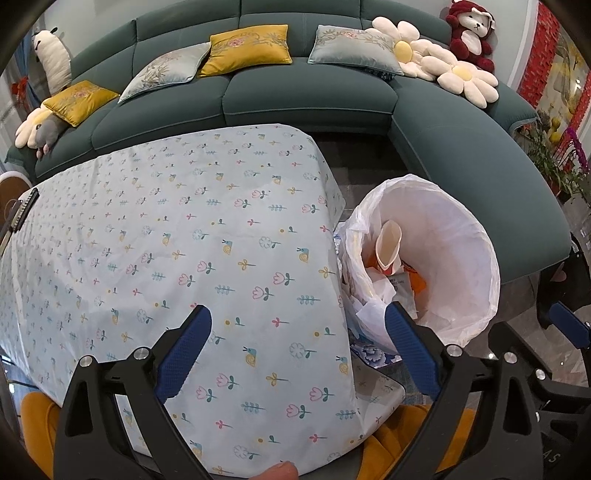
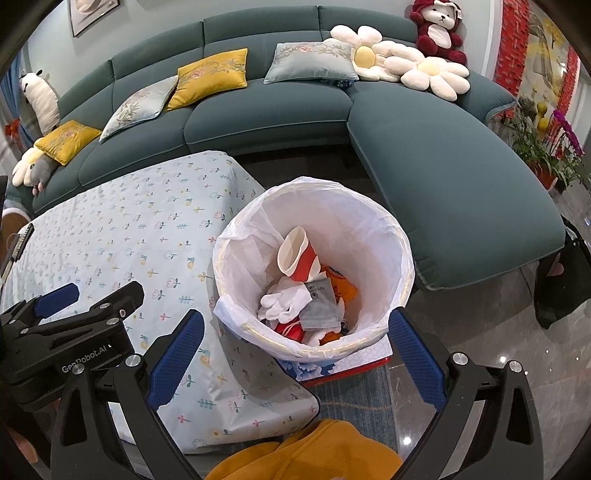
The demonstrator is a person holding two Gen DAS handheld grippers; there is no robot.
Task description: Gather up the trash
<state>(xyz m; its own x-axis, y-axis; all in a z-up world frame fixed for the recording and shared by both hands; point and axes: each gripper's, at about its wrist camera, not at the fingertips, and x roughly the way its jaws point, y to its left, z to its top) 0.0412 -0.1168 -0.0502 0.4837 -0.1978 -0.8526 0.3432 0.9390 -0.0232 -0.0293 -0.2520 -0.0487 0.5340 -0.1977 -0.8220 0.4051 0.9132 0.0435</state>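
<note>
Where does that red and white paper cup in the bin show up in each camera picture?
Left wrist view: paper cup right of centre, inside the lined bin.
Right wrist view: cup near centre, atop the trash.
Shared landmark: red teddy bear on the sofa, top right.

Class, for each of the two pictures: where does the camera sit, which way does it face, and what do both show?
Left wrist: above the tablecloth, facing the sofa; left gripper open, a fingertip at the bottom edge.
Right wrist: above the trash bin, facing the sofa; right gripper open, left gripper beside it.
Shared: bin, paper cup, tablecloth, sofa.
</note>
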